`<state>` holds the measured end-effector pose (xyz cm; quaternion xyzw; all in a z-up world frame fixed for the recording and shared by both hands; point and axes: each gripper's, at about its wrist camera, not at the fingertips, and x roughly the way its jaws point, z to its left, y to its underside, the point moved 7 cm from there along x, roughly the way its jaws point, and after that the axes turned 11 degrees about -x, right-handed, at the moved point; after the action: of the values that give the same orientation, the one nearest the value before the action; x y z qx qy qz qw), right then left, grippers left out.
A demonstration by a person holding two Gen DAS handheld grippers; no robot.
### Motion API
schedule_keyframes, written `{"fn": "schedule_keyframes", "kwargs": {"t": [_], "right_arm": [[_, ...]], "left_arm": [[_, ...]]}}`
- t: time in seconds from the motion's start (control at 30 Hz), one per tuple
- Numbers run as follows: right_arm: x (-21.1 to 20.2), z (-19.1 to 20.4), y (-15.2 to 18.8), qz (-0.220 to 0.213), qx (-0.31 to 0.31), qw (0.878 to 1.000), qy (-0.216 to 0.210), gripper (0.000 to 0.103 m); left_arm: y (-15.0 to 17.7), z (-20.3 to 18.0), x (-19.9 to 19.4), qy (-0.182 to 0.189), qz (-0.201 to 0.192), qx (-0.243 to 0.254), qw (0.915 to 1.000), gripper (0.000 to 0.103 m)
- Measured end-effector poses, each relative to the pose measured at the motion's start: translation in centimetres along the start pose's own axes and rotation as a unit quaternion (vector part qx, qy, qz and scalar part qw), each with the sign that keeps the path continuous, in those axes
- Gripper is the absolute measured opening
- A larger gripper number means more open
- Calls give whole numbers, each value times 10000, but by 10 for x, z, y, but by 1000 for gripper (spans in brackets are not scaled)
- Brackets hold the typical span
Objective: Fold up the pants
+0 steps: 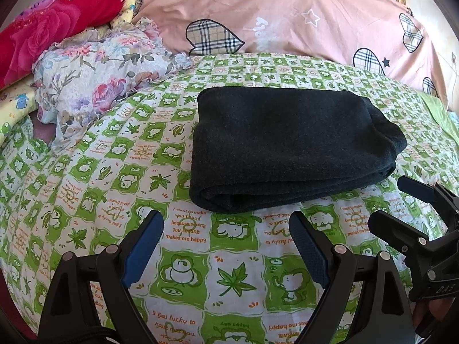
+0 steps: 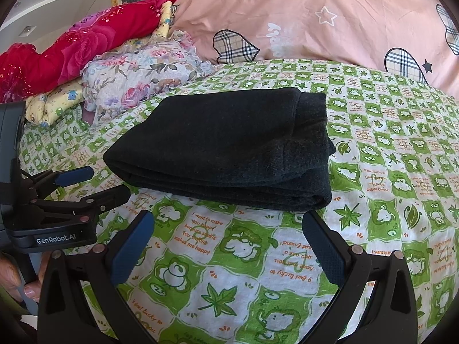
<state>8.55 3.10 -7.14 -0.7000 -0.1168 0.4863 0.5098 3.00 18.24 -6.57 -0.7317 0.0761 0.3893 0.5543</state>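
On the bed: dark pants (image 1: 292,149) lie folded into a compact bundle, both grippers empty and spread.

The green-and-white frog-print sheet (image 1: 235,281) covers the bed; a pink quilt with plaid hearts (image 1: 287,14) is piled behind it, and a red rose blanket (image 1: 51,31) and floral cloth (image 1: 103,71) sit at far left. The left gripper (image 1: 226,246) and right gripper (image 2: 226,243) hang just short of the bundle's near edge, touching nothing.

Dark pants (image 1: 289,146) lie folded (a thick rectangular bundle); flat on bedsheet (image 1: 235,275).
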Motion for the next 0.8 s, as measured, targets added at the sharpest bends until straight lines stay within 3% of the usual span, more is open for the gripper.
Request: {"fn": "schedule_keyframes", "kwargs": {"t": [0.8], "right_arm": [[-8, 0, -14, -188, 131, 9997, -16, 103]], "left_arm": [[-4, 0, -3, 18, -88, 22, 10000, 90]]}}
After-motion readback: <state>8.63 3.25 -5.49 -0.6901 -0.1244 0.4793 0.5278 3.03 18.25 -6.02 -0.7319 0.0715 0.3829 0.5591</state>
